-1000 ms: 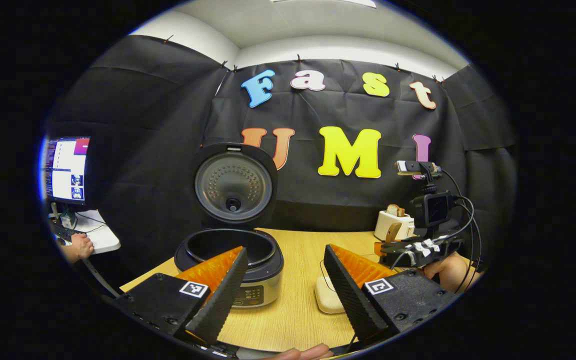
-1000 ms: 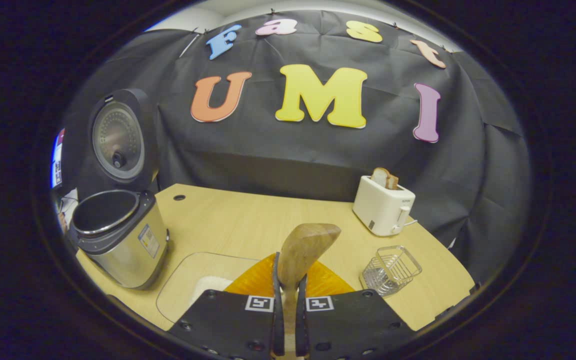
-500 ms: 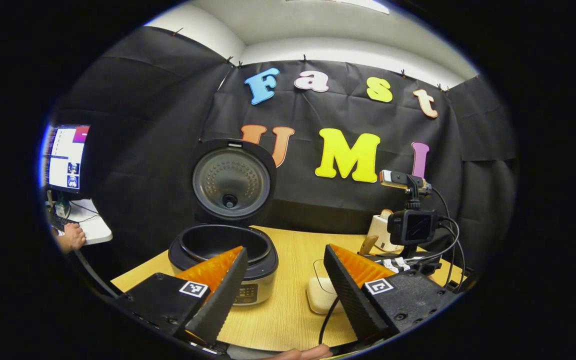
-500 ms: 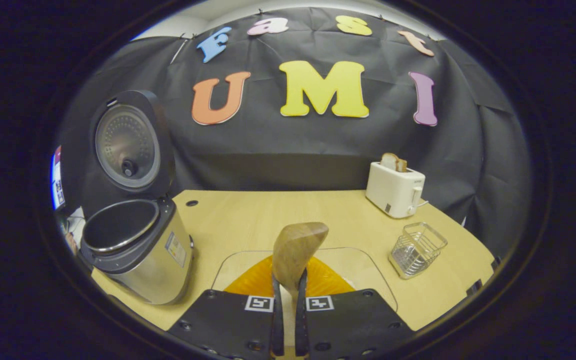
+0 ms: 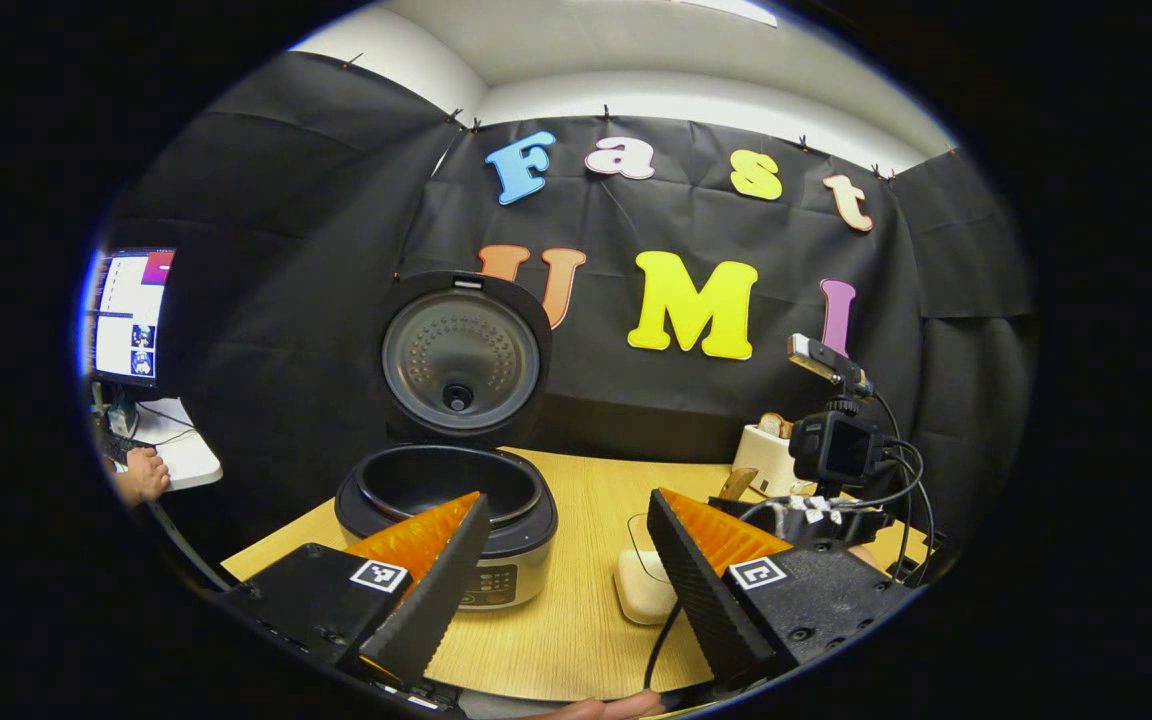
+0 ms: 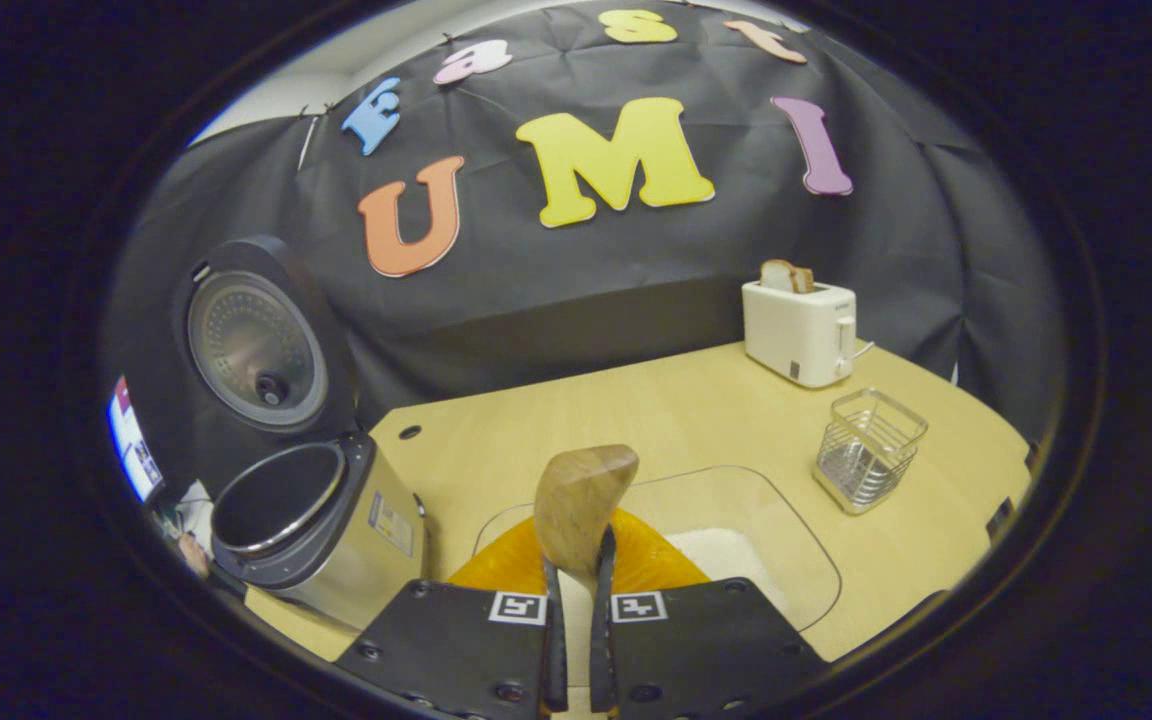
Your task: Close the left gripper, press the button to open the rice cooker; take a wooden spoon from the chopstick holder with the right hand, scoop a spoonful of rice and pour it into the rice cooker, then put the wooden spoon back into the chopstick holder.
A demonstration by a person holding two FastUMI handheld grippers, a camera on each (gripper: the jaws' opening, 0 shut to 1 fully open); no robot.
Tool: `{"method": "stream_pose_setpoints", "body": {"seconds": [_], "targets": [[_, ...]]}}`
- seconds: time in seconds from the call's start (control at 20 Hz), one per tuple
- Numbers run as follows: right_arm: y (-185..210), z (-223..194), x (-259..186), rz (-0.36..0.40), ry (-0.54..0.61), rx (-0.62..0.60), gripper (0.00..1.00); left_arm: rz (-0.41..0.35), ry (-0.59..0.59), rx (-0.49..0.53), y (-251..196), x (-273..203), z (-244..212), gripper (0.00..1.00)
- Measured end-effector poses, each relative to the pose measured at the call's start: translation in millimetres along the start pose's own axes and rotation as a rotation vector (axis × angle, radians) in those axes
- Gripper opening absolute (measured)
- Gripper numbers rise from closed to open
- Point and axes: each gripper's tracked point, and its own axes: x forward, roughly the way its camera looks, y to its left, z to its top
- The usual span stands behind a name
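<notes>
A rice cooker stands with its lid up at the lower left of the right gripper view, so the button press looks done. The right claw is clamped on the handle of a wooden spoon, whose bowl rises at bottom centre above a clear container holding white rice. The wire chopstick holder at right stands apart from the spoon, so the taking step also looks finished. Whether the spoon carries rice cannot be told from this angle. By this reading, the scoop and the pour are left, then the return of the spoon to the holder.

In the left gripper view, the left claw hangs wide open at the bottom of the frame, holding nothing, in front of the cooker's dark, seemingly empty inner pot. That view also takes in the cooker's front panel, a monitor at far left with a person's hand below it, and the other device with its camera at right. The right gripper view gives the cooker's side, the whole toaster with bread at upper right, and the pale wooden table.
</notes>
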Motion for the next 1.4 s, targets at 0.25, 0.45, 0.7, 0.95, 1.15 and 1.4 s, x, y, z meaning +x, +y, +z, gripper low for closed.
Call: {"method": "stream_pose_setpoints", "body": {"seconds": [0.25,0.45,0.7,0.95,1.15,1.4], "targets": [[-19.7,4.0,1.7,0.062,0.049,0.239,0.09,-0.010,0.003,0.022,-6.2,1.2,-1.9,1.00],[-39.5,4.7,8.2,0.113,0.095,0.472,0.10,-0.013,0.004,0.026,-8.4,2.5,-2.6,1.00],[-47.5,1.9,13.0,0.154,0.112,0.602,0.08,0.010,0.019,0.039,-3.9,4.8,-7.2,1.00],[-58.1,-4.4,19.2,0.179,0.141,0.729,0.09,0.021,0.029,0.034,-1.4,7.8,-8.7,1.00],[-62.9,-1.5,12.9,0.211,0.136,0.821,0.09,0.038,0.043,0.031,1.4,11.4,-13.2,1.00],[-78.6,13.5,4.9,0.216,0.073,0.908,0.08,0.089,0.063,0.064,12.9,13.5,-19.8,1.00]]}}
